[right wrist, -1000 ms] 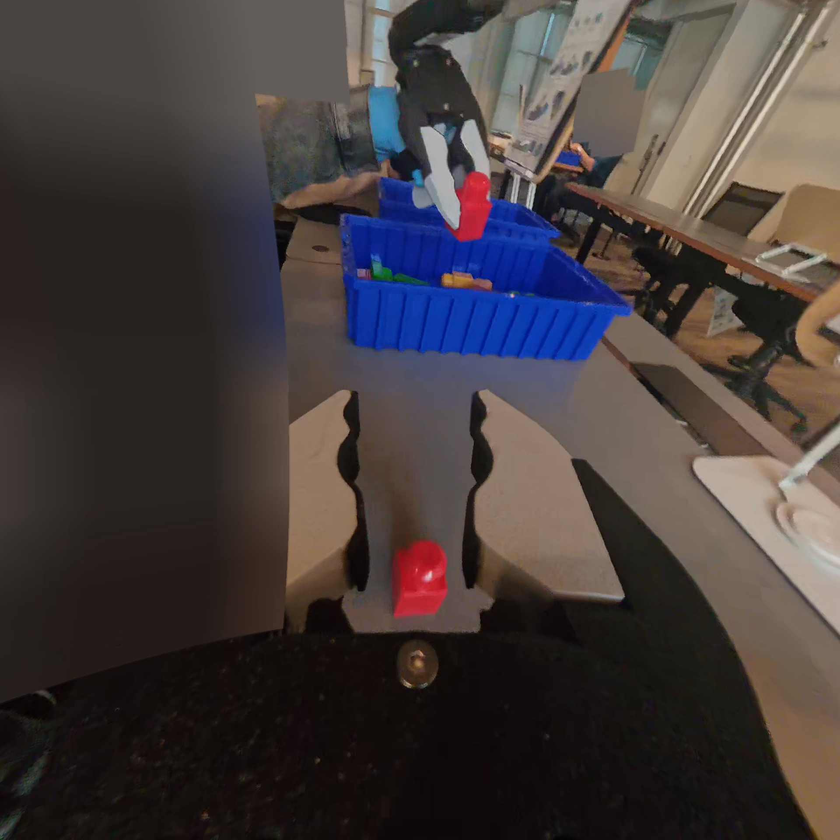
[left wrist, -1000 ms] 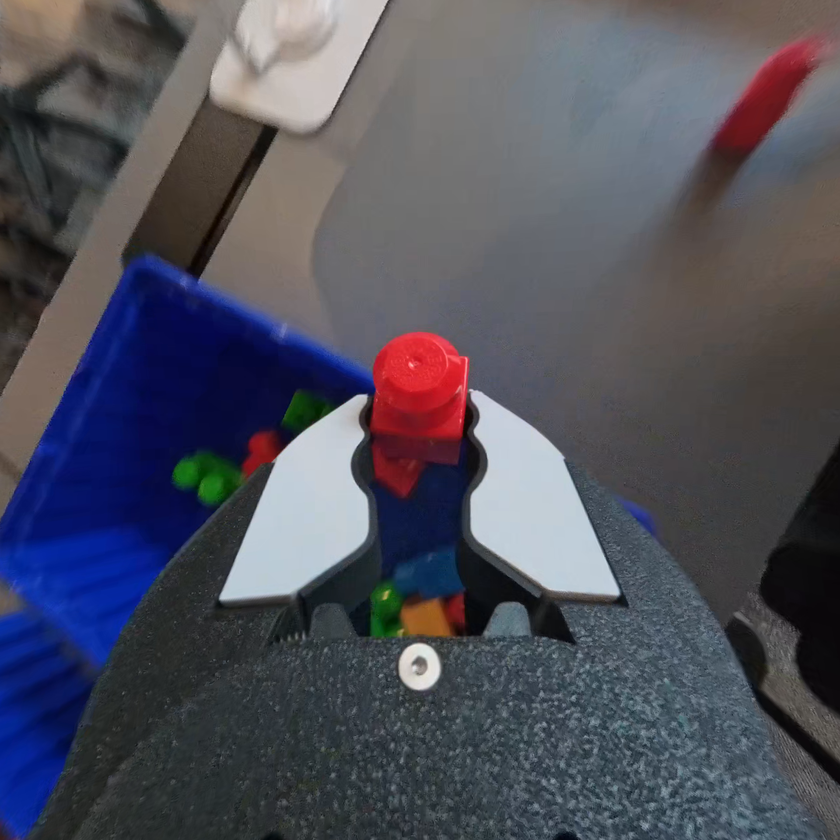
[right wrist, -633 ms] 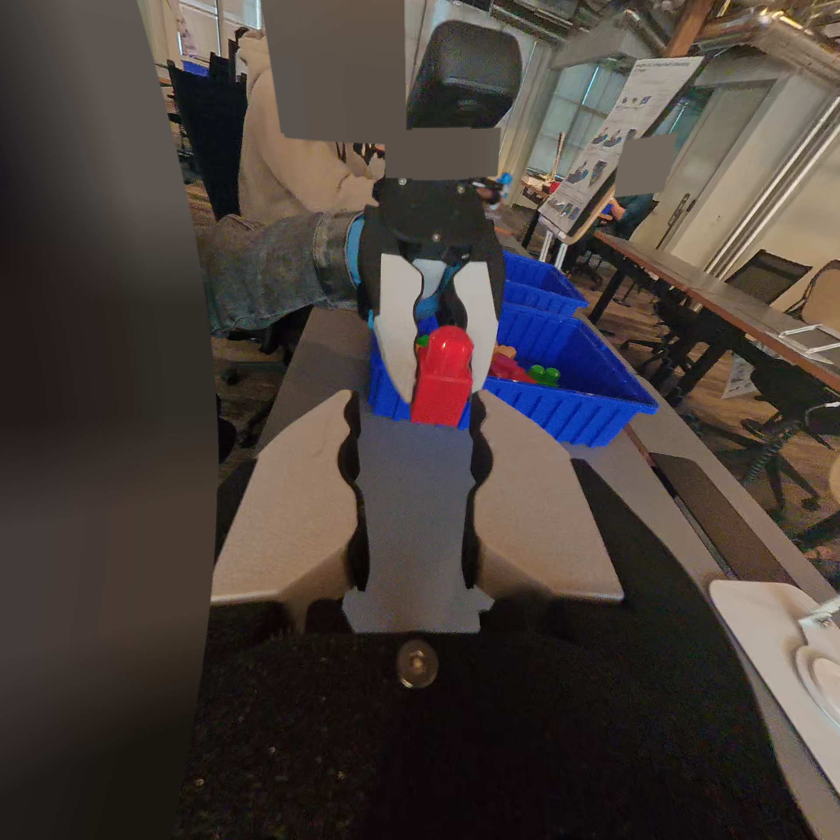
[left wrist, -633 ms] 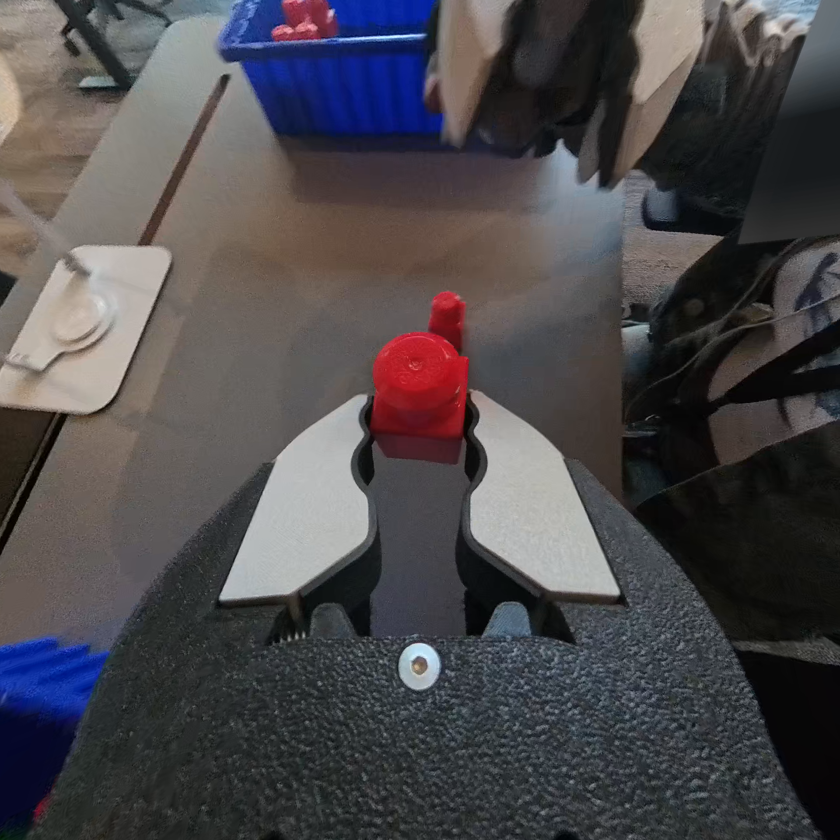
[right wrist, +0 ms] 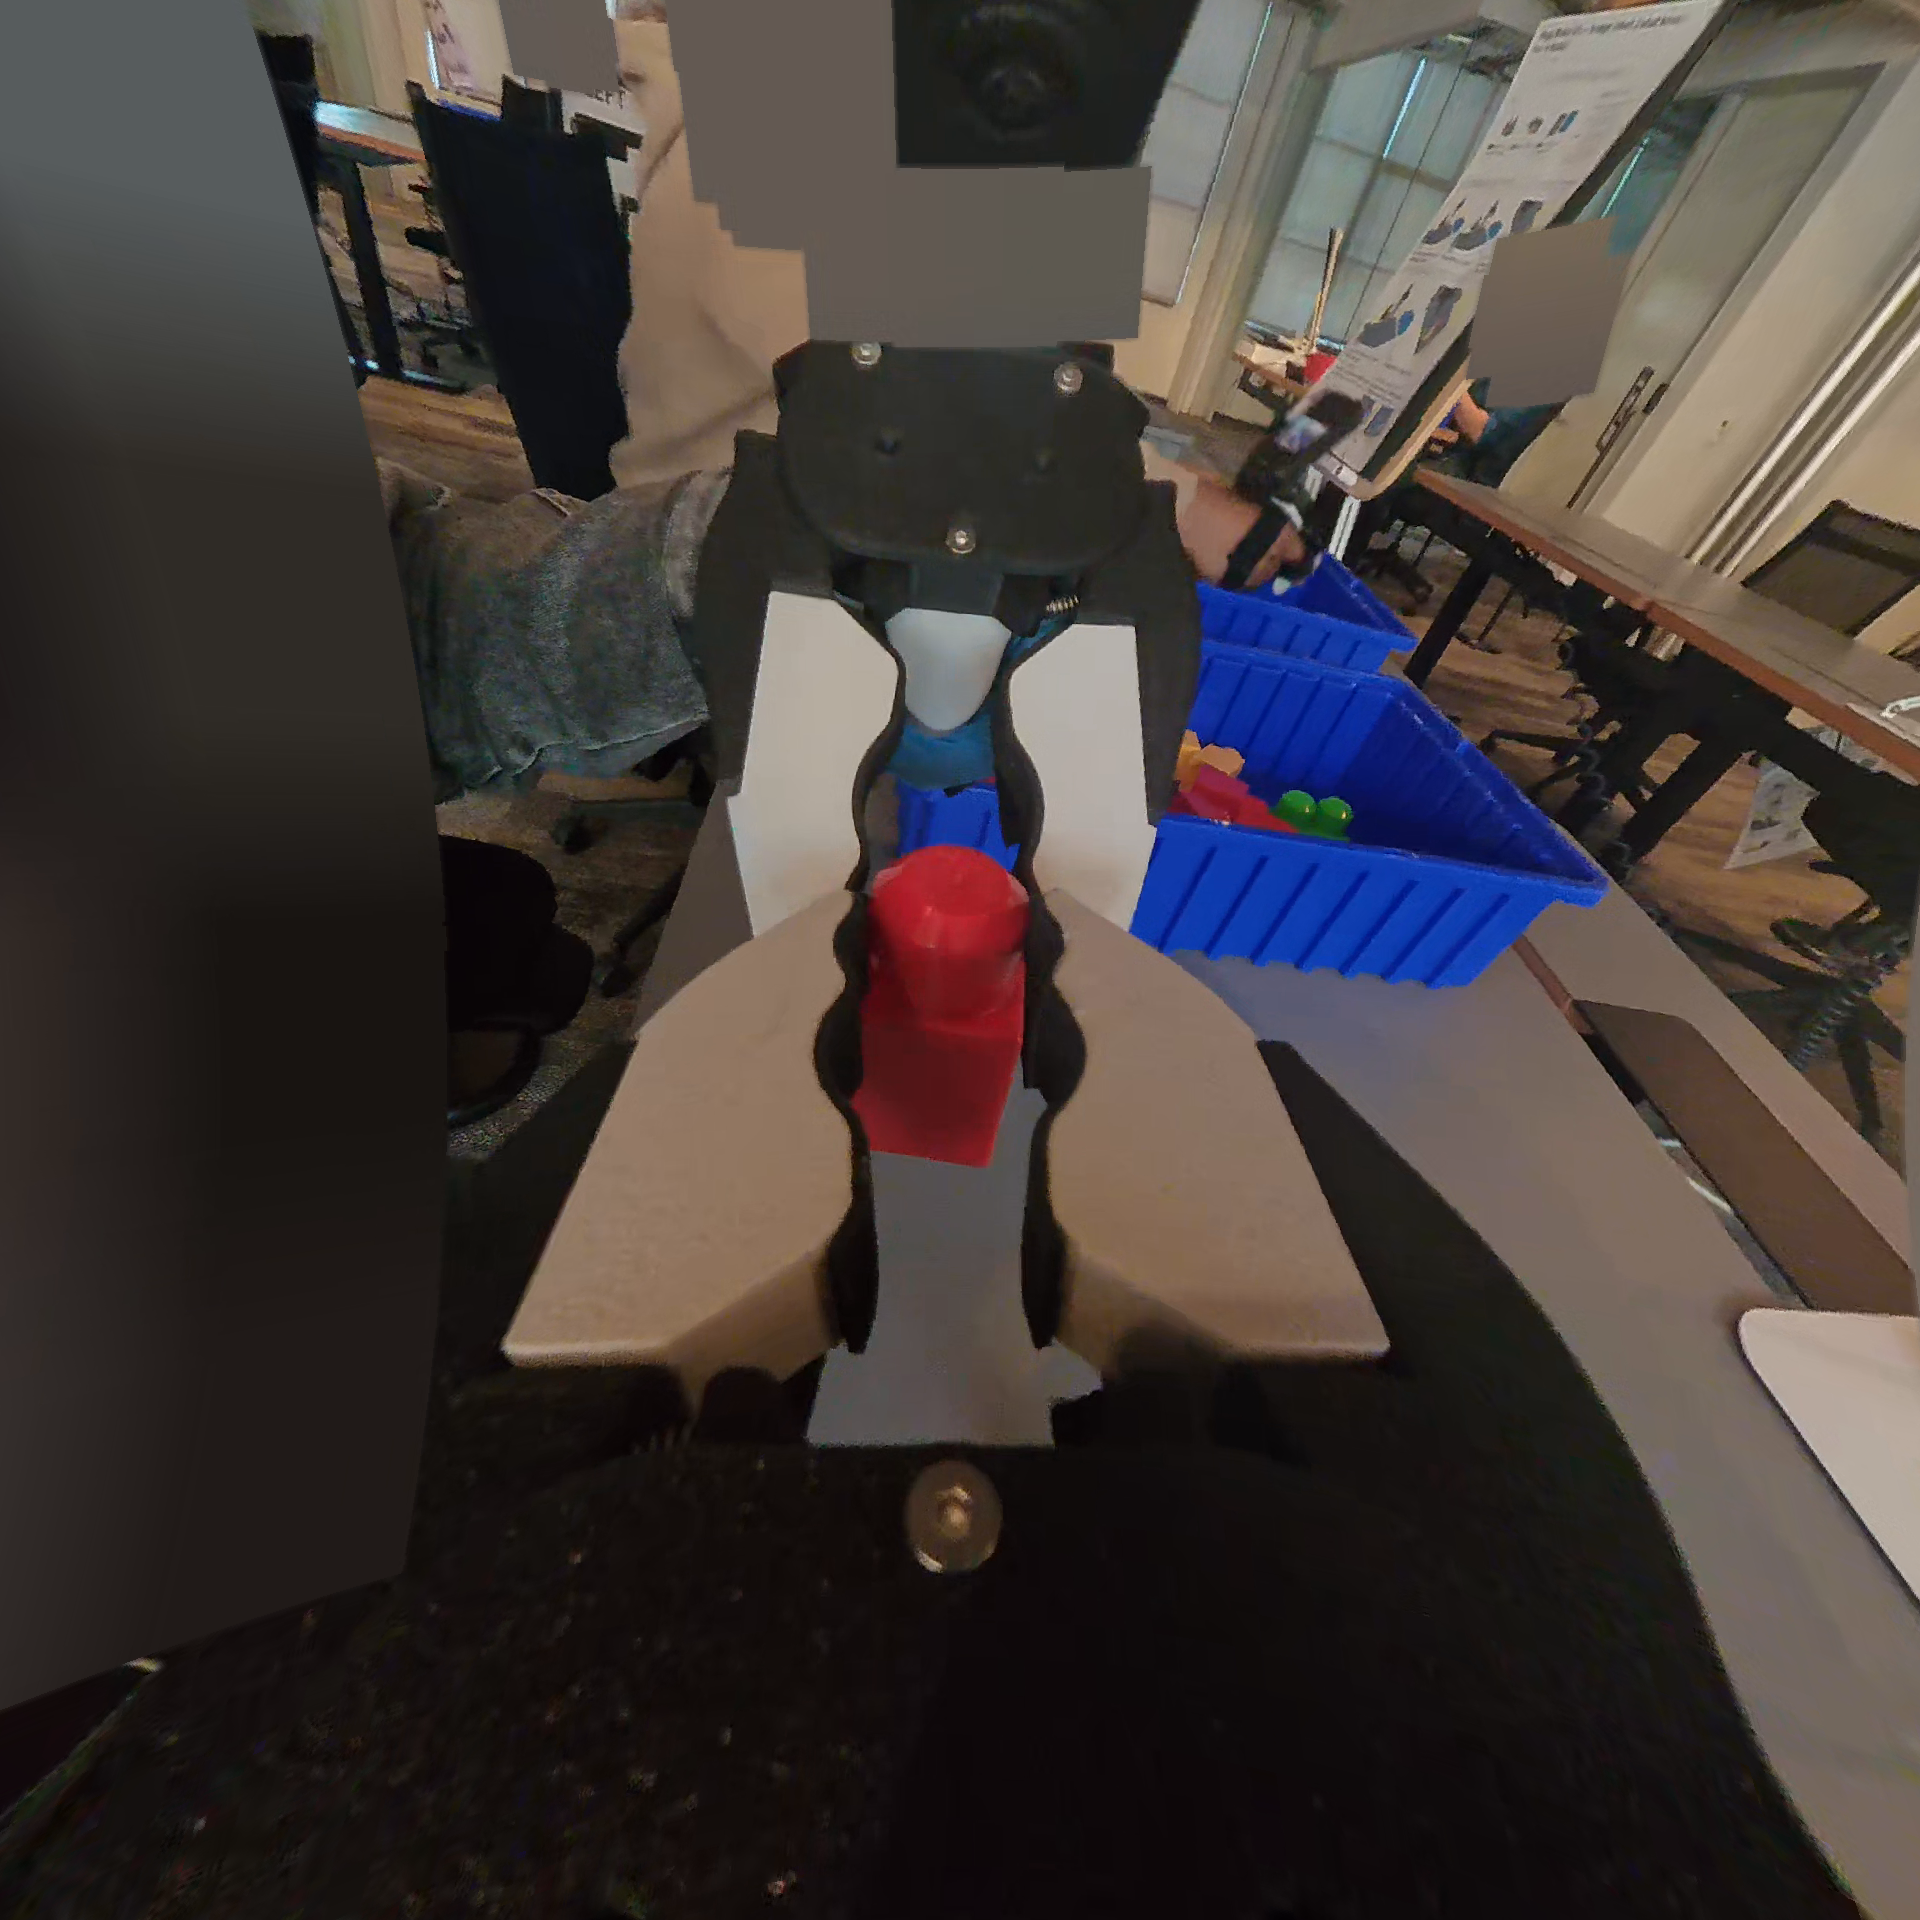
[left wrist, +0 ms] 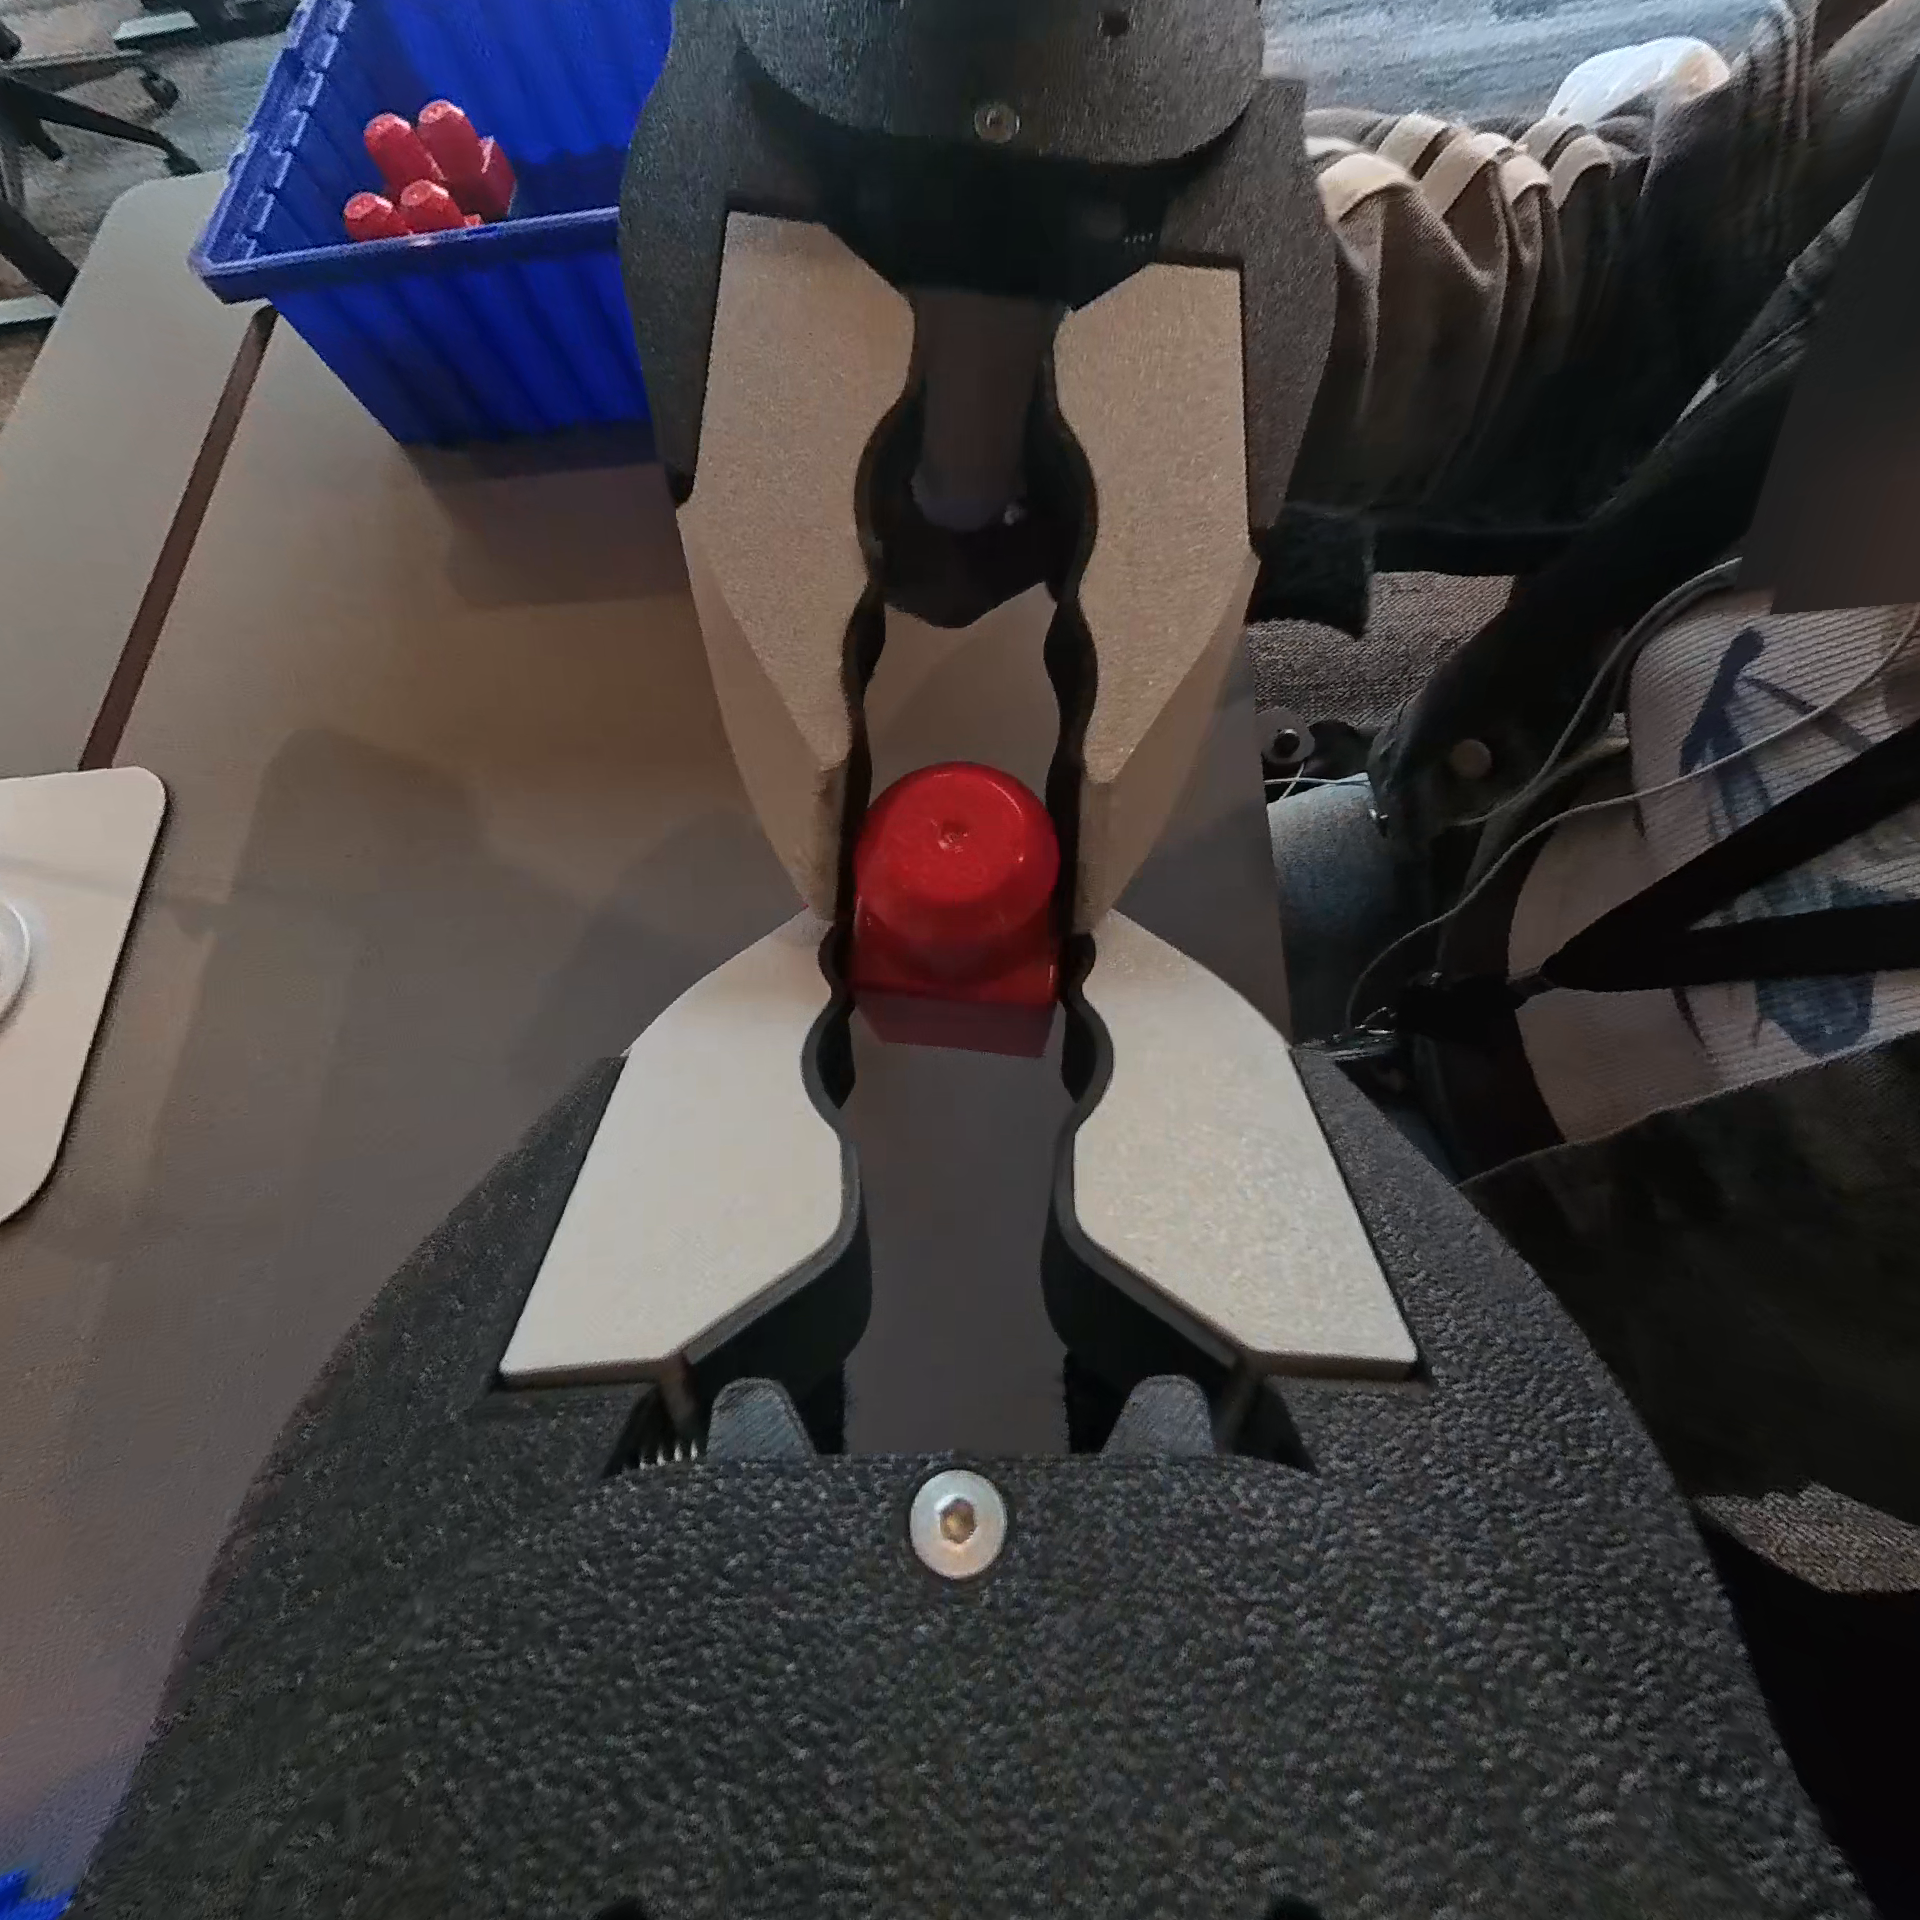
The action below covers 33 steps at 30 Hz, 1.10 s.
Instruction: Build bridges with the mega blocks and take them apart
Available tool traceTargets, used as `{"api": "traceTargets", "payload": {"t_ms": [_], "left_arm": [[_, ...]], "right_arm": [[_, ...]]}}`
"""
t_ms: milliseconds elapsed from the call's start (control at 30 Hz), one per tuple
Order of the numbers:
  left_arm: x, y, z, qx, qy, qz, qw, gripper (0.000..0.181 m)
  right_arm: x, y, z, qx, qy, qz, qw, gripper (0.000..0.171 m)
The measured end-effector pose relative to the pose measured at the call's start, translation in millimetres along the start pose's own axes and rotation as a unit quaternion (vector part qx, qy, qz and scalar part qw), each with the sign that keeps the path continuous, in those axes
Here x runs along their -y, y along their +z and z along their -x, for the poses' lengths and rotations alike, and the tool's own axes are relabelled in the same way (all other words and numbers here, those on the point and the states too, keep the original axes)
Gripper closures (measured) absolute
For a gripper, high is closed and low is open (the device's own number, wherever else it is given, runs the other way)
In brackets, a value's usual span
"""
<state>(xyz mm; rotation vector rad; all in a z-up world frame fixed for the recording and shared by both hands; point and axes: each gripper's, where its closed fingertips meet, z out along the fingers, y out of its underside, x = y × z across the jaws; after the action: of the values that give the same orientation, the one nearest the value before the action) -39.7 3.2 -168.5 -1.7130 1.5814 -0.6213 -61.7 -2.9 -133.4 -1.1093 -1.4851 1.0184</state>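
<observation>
1. Two hand-held tongs meet nose to nose over a grey table, with a red block between them. This looks like a handover or a press-fit in the bridge build.
2. The left gripper is clamped on the block's square base and holds it stud-up, likely to leave the stud clear for the other tool.
3. The right gripper comes in from the opposite side, its fingers flanking the stud. They sit close against it, but it is not possible to tell whether they grip it.
4. The block is glossy red plastic with one round, domed stud on a boxy body. A darker red band shows below, and it is unclear whether that is a second block.
5. A blue bin at the far end holds spare red pieces.
</observation>
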Motion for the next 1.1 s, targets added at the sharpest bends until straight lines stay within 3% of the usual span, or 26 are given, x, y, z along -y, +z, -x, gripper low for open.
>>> {"api": "traceTargets", "payload": {"t_ms": [100, 233, 300, 533, 667, 1100], "left_arm": [[6, 2, -1, 0.005, -0.011, -0.02, 1.0, 0.143], [1, -8, 7, 0.057, -0.034, -0.057, 0.996, 0.122], [-6, -20, 11, 0.089, -0.045, -0.088, 0.991, 0.115], [-34, -61, 6, 0.172, -0.085, -0.165, 0.967, 0.121], [-43, -76, 0, 0.197, -0.099, -0.182, 0.958, 0.123], [-55, -102, -11, 0.243, -0.103, -0.215, 0.94, 0.125]], "right_arm": [[2, -9, 1, 0.013, -0.008, -0.02, 1.0, 0.144], [-3, -41, -8, 0.009, 0.007, -0.044, 0.999, 0.144], [-23, -60, -15, -0.008, 0.022, -0.034, 0.999, 0.144], [-130, -100, -30, -0.049, 0.112, 0.04, 0.992, 0.144], [-157, -99, -33, -0.034, 0.122, 0.058, 0.99, 0.144], [-188, -79, -32, 0.037, 0.127, 0.099, 0.986, 0.143]]}}
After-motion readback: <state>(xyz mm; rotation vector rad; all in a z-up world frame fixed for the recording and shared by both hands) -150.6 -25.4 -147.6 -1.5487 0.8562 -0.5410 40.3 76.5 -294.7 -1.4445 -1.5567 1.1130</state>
